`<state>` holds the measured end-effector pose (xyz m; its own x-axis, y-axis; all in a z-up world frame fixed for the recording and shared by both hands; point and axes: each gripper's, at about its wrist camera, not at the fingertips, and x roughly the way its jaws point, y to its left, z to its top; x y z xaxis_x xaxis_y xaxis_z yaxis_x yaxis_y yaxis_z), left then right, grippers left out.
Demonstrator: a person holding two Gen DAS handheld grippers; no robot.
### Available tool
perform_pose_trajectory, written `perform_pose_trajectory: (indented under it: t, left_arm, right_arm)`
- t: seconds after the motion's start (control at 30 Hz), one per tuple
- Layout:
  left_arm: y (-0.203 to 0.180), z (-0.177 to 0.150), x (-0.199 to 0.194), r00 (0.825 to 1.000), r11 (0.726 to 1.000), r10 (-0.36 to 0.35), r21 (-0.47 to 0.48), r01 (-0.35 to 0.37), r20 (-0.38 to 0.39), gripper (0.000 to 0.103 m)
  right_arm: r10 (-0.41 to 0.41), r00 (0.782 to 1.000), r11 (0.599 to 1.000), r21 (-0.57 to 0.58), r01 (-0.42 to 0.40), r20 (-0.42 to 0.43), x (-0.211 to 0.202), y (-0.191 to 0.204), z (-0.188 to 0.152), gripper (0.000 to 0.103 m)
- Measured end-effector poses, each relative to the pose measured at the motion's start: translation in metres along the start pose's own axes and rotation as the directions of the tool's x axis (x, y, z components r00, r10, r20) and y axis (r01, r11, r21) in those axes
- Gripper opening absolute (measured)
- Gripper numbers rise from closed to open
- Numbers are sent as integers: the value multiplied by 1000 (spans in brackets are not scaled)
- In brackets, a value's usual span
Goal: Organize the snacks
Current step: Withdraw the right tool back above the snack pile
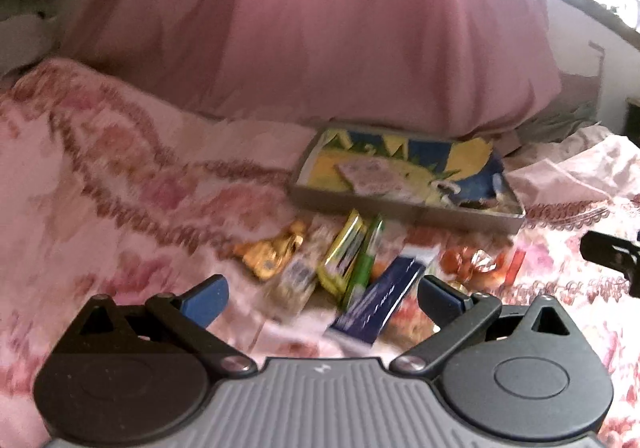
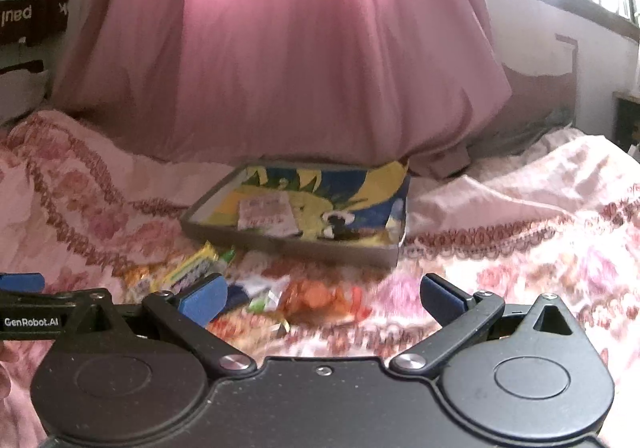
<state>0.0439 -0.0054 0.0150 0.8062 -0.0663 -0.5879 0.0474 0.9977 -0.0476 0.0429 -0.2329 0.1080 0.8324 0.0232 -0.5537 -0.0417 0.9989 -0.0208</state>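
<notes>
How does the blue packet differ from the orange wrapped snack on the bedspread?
The blue packet is long, flat and dark blue with a white end; the orange wrapped snack is shorter, crinkled and shiny. The blue packet lies between the open left gripper fingers; the orange snack lies ahead of the open right gripper. Both lie loose on the bedspread, outside the tray.

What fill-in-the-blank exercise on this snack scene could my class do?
1. Both the left gripper and the right gripper are ____.
2. The snacks lie on the ____ bedspread.
3. Behind the snacks sits a shallow ____ with a picture inside.

Missing words: open; floral; tray
</notes>
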Motion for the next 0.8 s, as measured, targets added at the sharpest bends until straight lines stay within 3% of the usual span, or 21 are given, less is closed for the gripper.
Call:
perform_pose_trajectory:
  t: [0.23, 0.8]
  left_arm:
    - [-3, -13, -14, 999, 998, 41, 38, -41, 11, 103]
    - [-2, -16, -13, 998, 997, 64, 32, -64, -7, 103]
  right_arm:
    - [-3, 999, 1000, -7, 3, -47, -9, 8, -12, 102]
    - [8, 992, 999, -35, -12, -126, 2, 15, -17, 102]
